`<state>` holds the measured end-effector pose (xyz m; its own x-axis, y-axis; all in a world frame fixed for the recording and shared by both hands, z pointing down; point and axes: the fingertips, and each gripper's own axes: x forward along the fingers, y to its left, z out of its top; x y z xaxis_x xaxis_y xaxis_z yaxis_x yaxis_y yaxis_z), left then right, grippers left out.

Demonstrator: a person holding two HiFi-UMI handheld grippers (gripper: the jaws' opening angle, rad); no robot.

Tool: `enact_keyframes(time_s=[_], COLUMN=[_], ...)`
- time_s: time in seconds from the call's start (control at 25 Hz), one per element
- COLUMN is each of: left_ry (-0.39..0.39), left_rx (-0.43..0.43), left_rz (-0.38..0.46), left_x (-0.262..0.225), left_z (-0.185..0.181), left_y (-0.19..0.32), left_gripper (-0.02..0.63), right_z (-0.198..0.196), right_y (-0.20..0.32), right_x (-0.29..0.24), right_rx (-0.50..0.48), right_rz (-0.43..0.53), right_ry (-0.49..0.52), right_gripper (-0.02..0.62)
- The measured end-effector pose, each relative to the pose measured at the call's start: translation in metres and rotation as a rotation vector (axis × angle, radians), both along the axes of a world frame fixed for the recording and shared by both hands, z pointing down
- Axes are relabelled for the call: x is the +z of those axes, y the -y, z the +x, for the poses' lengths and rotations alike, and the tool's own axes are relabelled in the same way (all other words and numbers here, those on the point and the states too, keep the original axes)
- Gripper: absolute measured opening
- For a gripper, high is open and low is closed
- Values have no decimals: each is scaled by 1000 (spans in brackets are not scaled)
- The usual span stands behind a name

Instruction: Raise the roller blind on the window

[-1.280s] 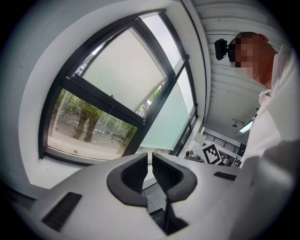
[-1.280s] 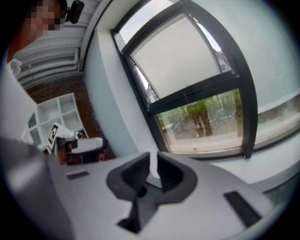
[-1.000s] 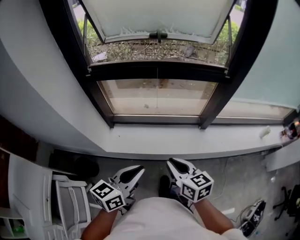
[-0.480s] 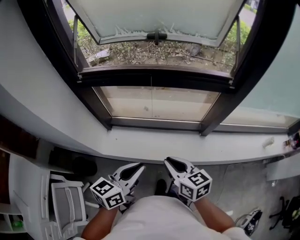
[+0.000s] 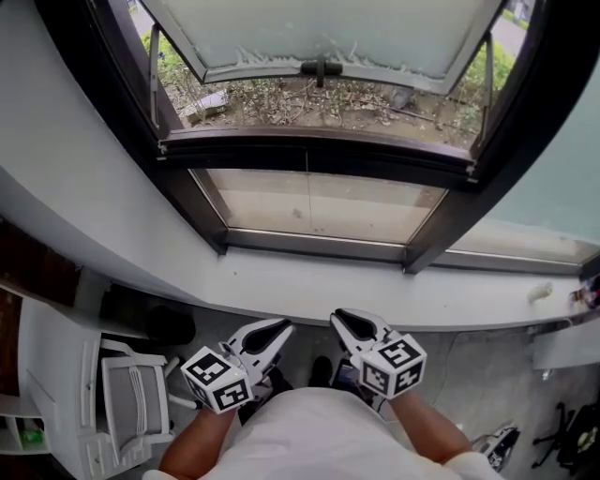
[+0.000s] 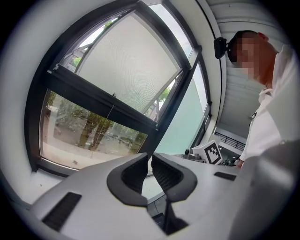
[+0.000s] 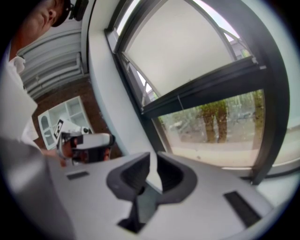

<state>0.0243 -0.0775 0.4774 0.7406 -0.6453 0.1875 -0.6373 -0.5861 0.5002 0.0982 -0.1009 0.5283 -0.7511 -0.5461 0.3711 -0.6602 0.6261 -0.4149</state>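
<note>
The pale roller blind [image 5: 319, 28] covers the upper pane of the dark-framed window, its bottom bar with a small dark handle [image 5: 320, 67] at mid-height. In the gripper views the blind [image 6: 129, 70] [image 7: 187, 51] hangs above clear glass. A thin cord [image 5: 307, 197] runs down the lower pane. My left gripper [image 5: 281, 326] and right gripper [image 5: 339, 317] are held low, close to the person's body, below the white sill [image 5: 394, 295] and far from the blind. Both point towards the window. The jaws of the left gripper [image 6: 150, 157] and right gripper [image 7: 153, 157] stand nearly together with nothing between them.
A white chair [image 5: 131, 403] stands at the lower left beside a dark wall panel. Small items [image 5: 539, 292] lie at the sill's right end. Cables and a shoe lie on the grey floor [image 5: 487, 375] at the right. Dry plants show outside.
The head view has shifted a little, so the window sits slightly lower in the picture. Both grippers stay side by side near the body with jaws unchanged.
</note>
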Motion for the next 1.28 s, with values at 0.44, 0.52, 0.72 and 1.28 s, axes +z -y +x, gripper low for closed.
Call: enact_keyframes(time_s=[0.44, 0.52, 0.72, 1.28], left_ry=[-8, -6, 7, 187], left_rx=[69, 78, 84, 86], left_rz=[10, 11, 14, 161], left_x=[-1, -1, 1, -6], left_z=[-22, -28, -41, -71], left_y=[17, 21, 29, 99], left_gripper=[49, 49, 49, 51], right_z=[-12, -14, -19, -21], right_y=[11, 14, 19, 89], right_x=[-6, -7, -8, -27], right_rx=[89, 107, 133, 132], right_rz=[20, 20, 29, 164], right_ry=[-24, -26, -34, -169], right_gripper=[37, 37, 37, 37])
